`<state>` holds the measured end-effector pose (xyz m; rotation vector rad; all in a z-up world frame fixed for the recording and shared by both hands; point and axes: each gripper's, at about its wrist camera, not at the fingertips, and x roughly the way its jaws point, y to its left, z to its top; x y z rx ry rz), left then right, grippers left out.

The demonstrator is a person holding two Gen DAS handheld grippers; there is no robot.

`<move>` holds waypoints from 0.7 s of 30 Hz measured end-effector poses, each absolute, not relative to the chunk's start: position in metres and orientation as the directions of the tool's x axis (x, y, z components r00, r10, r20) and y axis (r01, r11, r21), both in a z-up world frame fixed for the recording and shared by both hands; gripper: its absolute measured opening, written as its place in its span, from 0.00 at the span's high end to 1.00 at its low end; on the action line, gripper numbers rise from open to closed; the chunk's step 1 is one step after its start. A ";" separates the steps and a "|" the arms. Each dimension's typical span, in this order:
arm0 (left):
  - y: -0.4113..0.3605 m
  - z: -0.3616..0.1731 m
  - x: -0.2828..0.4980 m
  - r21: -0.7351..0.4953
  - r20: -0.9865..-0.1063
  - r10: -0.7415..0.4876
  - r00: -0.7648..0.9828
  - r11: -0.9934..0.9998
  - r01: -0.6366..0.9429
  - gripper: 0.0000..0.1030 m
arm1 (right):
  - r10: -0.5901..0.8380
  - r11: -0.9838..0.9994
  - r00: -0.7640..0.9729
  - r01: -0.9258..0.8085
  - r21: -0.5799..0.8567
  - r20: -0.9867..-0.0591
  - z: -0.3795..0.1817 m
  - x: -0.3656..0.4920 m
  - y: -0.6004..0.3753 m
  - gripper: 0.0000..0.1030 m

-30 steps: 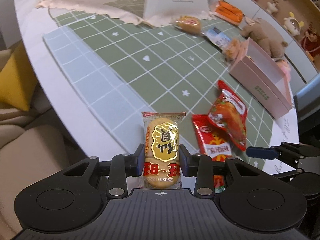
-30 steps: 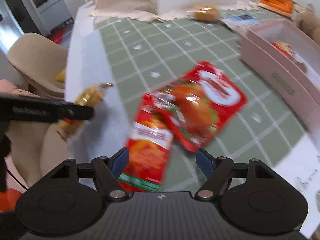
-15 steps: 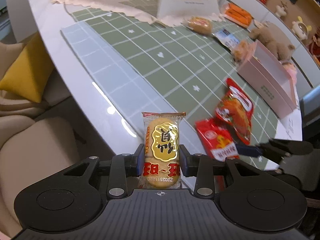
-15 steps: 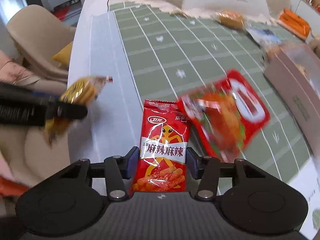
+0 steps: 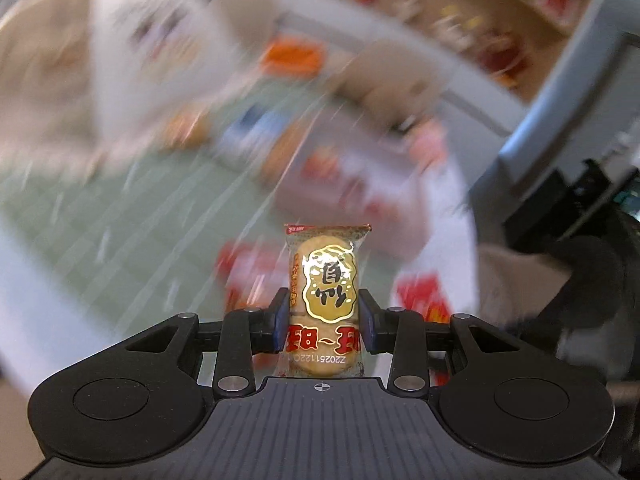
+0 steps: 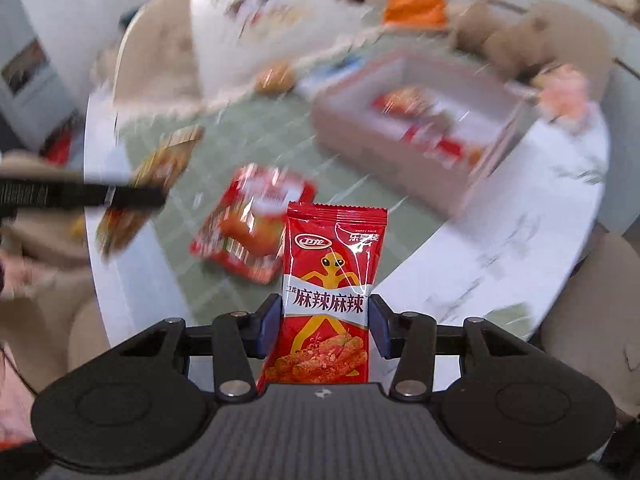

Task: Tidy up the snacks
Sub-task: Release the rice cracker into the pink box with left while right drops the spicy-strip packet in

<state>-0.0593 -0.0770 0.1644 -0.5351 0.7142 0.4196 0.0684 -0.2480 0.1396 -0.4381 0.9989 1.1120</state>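
My left gripper (image 5: 325,326) is shut on a gold rice cracker packet (image 5: 326,288) and holds it up above the table; the background is blurred by motion. My right gripper (image 6: 325,326) is shut on a red spicy strip packet (image 6: 330,292) and holds it in the air over the table's near edge. The left gripper also shows in the right wrist view (image 6: 120,196) at the left with its cracker packet (image 6: 156,184). A larger red snack bag (image 6: 252,224) lies on the green checked mat (image 6: 280,136). The pink box (image 6: 416,136) with red snacks inside stands beyond it.
A white gift bag (image 6: 256,36), a round bun packet (image 6: 274,78), an orange packet (image 6: 414,10) and a plush toy (image 6: 524,40) stand at the back of the round white table (image 6: 500,240). Beige chairs surround it.
Both grippers have lifted and swung toward the pink box with their packets. The right gripper's red strip packet is now off the table. Views are motion-blurred.
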 end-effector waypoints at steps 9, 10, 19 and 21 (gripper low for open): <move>-0.011 0.178 0.090 -0.391 -0.592 0.115 0.798 0.824 -0.409 0.59 | 0.615 0.512 0.187 -0.833 0.208 -0.766 0.172 0.094 -0.273 0.55; -0.006 0.172 0.094 -0.398 -0.591 0.131 0.796 0.811 -0.429 0.59 | 0.612 0.526 0.203 -0.826 0.202 -0.764 0.173 0.096 -0.277 0.55; -0.009 0.129 0.026 -0.482 -0.594 0.142 0.792 0.725 -0.492 0.59 | 0.617 0.594 0.312 -0.787 0.167 -0.722 0.203 0.138 -0.267 0.55; -0.012 0.124 0.004 -0.487 -0.612 0.136 0.779 0.712 -0.507 0.59 | 0.628 0.597 0.335 -0.787 0.158 -0.702 0.216 0.156 -0.241 0.53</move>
